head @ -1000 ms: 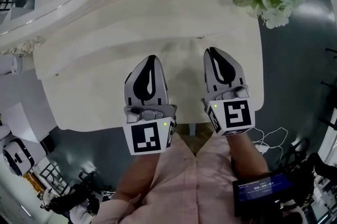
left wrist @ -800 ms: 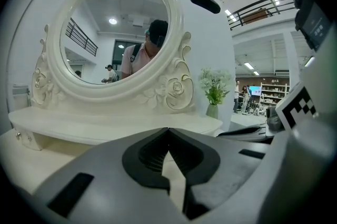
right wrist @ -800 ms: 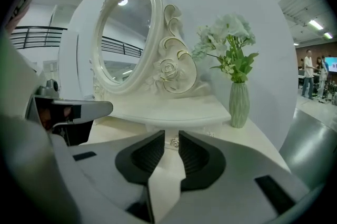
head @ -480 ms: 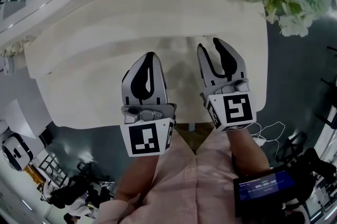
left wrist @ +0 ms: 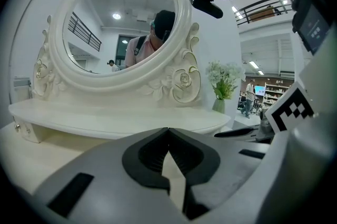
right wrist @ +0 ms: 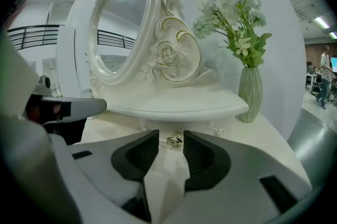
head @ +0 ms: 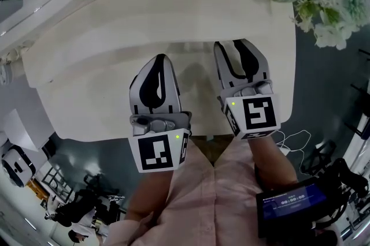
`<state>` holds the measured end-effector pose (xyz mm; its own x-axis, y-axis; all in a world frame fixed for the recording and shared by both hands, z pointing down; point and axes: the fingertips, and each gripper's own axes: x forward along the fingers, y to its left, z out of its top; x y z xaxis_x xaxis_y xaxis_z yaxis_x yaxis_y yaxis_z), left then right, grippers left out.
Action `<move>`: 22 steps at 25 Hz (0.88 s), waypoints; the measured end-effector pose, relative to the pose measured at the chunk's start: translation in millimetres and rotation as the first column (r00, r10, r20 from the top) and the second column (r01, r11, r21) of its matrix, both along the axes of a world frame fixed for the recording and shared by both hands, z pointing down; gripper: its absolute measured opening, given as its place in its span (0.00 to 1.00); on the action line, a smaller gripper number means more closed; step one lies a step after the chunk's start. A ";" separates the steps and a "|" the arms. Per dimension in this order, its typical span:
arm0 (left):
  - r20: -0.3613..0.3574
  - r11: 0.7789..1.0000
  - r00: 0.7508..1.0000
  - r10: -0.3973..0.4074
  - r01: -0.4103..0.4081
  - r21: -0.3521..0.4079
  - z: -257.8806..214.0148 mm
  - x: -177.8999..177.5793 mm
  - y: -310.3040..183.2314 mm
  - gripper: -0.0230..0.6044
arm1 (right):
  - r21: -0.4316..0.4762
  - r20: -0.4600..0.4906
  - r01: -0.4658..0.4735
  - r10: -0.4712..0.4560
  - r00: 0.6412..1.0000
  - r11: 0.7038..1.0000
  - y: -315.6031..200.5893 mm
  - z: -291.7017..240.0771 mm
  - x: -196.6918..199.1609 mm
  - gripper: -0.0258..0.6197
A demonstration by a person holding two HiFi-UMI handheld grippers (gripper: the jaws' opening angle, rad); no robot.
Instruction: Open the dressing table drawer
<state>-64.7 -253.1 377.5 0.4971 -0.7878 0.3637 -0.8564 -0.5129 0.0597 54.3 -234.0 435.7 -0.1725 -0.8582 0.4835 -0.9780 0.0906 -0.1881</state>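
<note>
Your two grippers and your pink shirt

Your left gripper [head: 161,58] and right gripper [head: 234,44] have pale grey shells with black ribbed pads [right wrist: 202,157] inside the jaws. The left cube [head: 159,152] and right cube [head: 258,115] are white with black square markers, each with a small green light. You wear a pale pink shirt [head: 196,198] and carry a dark device [head: 287,207] with a blue-lit screen.

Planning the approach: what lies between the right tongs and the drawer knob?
Only bare tabletop up to the knob, in the right gripper view; the right tongs, just opened, hold nothing.
</note>
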 end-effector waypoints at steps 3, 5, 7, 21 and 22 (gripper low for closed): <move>-0.001 1.000 1.000 -0.003 0.003 -0.005 1.8 -1.0 -1.1 0.07 | -0.006 -0.004 -0.003 0.003 1.000 1.000 -2.9 2.4 0.3 0.26; -0.001 1.000 1.000 -0.006 0.006 -0.008 2.9 -2.3 -1.7 0.07 | -0.009 -0.003 -0.003 0.003 1.000 1.000 -4.7 3.9 0.6 0.26; 0.000 1.000 1.000 -0.010 0.010 -0.010 3.5 -4.1 -2.1 0.07 | -0.010 -0.002 -0.006 0.006 1.000 1.000 -6.3 4.8 0.5 0.26; 0.001 1.000 1.000 -0.020 0.020 -0.003 -0.7 -9.9 0.8 0.07 | -0.026 -0.025 -0.037 0.036 0.999 0.999 -6.8 6.8 3.6 0.21; 0.001 1.000 1.000 -0.020 0.020 -0.002 -1.4 -9.9 1.5 0.07 | -0.026 -0.025 -0.037 0.036 0.999 0.999 -6.1 6.7 3.4 0.21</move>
